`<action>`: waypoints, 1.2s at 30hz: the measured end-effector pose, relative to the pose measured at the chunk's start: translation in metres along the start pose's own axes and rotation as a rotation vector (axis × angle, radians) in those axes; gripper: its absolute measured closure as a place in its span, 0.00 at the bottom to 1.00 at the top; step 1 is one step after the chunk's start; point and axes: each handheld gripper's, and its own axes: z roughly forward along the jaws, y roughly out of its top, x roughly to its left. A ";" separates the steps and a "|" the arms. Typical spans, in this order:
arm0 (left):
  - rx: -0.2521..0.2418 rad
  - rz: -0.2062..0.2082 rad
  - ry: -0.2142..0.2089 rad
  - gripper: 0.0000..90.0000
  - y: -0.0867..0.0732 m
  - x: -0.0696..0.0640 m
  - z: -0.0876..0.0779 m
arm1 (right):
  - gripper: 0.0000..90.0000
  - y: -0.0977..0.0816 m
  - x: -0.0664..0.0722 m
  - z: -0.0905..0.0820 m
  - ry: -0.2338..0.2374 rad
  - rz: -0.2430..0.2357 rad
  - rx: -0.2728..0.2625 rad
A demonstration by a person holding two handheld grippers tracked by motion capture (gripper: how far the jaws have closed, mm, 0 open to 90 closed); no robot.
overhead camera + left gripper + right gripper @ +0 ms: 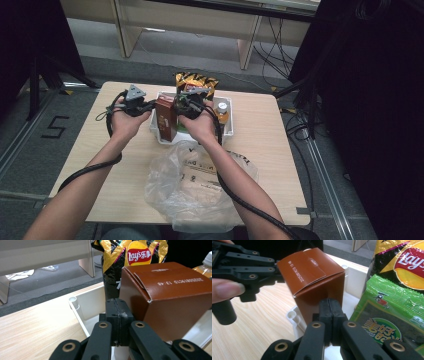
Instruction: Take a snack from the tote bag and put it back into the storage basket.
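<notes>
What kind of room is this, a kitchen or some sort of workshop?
Probably a lab or recording room, not a kitchen: a small wooden table stands on grey floor beside black stands, loose cables trail behind it, and a "5" is marked on the floor.

"Lay's" on the chip bag (130, 258), "13:48" on the brown carton (172, 302), "5" on the floor (54, 127)

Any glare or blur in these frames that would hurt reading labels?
High view: soft and dim, dark corners, print on the plastic bag unreadable. Left gripper view: sharp, mild sheen on the chip bag, date stamp on the brown carton legible. Right gripper view: glare streaks on the green packet.
</notes>
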 end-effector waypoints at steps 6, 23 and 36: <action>-0.002 0.010 -0.002 0.99 -0.001 -0.004 -0.004 | 1.00 0.003 -0.002 0.001 -0.022 0.018 0.016; -0.005 0.025 0.003 0.99 -0.007 -0.008 -0.009 | 0.96 0.008 -0.010 0.008 -0.043 0.023 0.014; -0.032 0.017 0.015 0.99 -0.002 -0.009 -0.014 | 0.89 0.009 -0.014 0.001 -0.075 0.001 -0.008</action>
